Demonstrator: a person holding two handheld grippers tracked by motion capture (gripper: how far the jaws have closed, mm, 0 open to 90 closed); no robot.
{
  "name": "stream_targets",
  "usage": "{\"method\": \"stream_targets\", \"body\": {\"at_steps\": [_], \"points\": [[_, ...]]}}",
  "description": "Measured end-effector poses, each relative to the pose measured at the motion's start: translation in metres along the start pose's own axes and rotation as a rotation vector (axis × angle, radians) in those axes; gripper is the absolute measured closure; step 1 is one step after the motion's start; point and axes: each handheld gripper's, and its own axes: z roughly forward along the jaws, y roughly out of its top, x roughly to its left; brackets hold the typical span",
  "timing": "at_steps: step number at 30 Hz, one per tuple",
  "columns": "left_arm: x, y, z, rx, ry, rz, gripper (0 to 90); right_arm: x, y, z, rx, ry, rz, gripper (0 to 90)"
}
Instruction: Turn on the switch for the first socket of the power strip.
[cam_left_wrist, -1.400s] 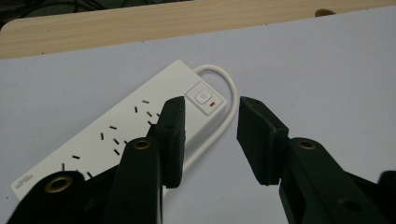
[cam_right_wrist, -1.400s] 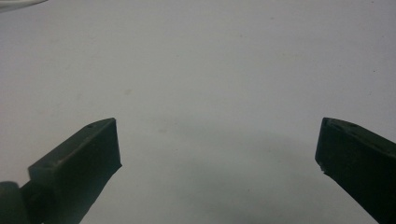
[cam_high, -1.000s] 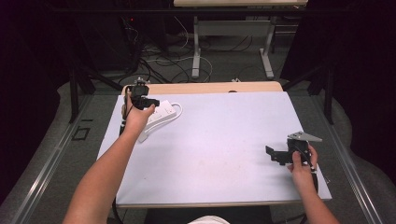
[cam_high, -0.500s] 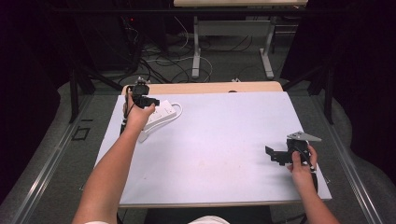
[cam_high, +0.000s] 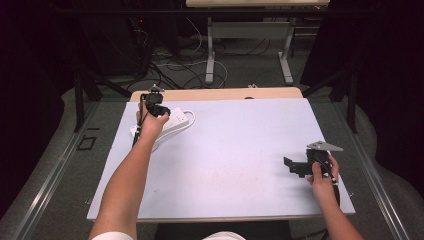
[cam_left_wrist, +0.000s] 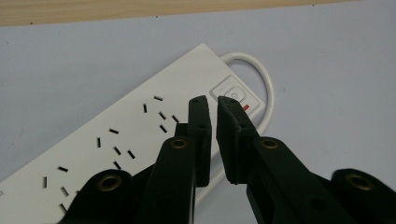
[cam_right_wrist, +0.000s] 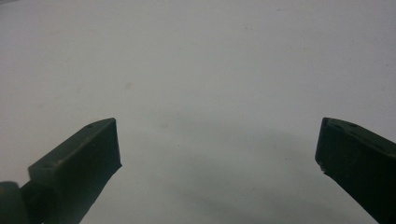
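Note:
A white power strip (cam_high: 175, 120) lies at the far left of the table, its cord looping at the right end. My left gripper (cam_high: 156, 107) hovers over it. In the left gripper view the jaws point at the strip's (cam_left_wrist: 116, 135) rocker switch (cam_left_wrist: 233, 93), which has a red mark. My left gripper (cam_left_wrist: 210, 100) has just been closing; only a narrow slit remains and nothing is between the jaws. My right gripper (cam_high: 292, 166) rests near the table's right front, and its jaws (cam_right_wrist: 217, 126) stand wide open over bare table.
The pale table top (cam_high: 235, 150) has a wooden strip (cam_high: 215, 94) along its far edge. Beyond it, cables (cam_high: 170, 60) and a desk's legs (cam_high: 210, 50) stand on the floor. Dark curtains close in both sides.
My left gripper has sunk slightly toward the power strip. The right hand has kept still.

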Motion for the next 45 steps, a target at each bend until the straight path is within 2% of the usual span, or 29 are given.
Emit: {"method": "stream_targets", "body": {"at_steps": [6, 8, 9, 16, 18, 21, 28, 33, 45], "points": [[0.000, -0.001, 0.008, 0.020, 0.018, -0.001, 87.1, 0.000, 0.000, 0.001, 0.001, 0.000, 0.000, 0.0], [-0.002, -0.002, 0.012, 0.011, 0.023, -0.018, 87.1, -0.001, 0.000, 0.001, 0.001, 0.002, 0.001, 0.0], [-0.001, -0.002, 0.013, 0.014, 0.019, -0.011, 87.3, -0.001, 0.000, 0.001, 0.001, 0.001, 0.001, 0.0], [-0.002, -0.002, 0.020, 0.013, 0.025, -0.033, 89.0, 0.000, 0.000, 0.001, 0.001, 0.003, 0.000, 0.0], [-0.001, -0.002, 0.022, 0.019, 0.026, -0.026, 89.1, 0.000, 0.000, 0.001, 0.001, 0.003, 0.000, 0.0], [-0.002, -0.003, 0.026, 0.008, 0.028, -0.040, 89.3, 0.000, 0.000, 0.001, 0.001, 0.005, -0.003, 0.0], [-0.001, -0.004, 0.031, 0.036, 0.030, -0.037, 89.6, 0.000, -0.001, 0.002, 0.006, 0.005, -0.006, 0.0], [-0.002, -0.004, 0.034, 0.036, 0.033, -0.050, 89.5, 0.000, -0.001, 0.002, 0.006, 0.007, -0.004, 0.0], [-0.001, -0.006, 0.039, 0.069, 0.035, -0.041, 89.2, 0.000, -0.001, 0.003, 0.006, 0.007, -0.003, 0.0]]}}
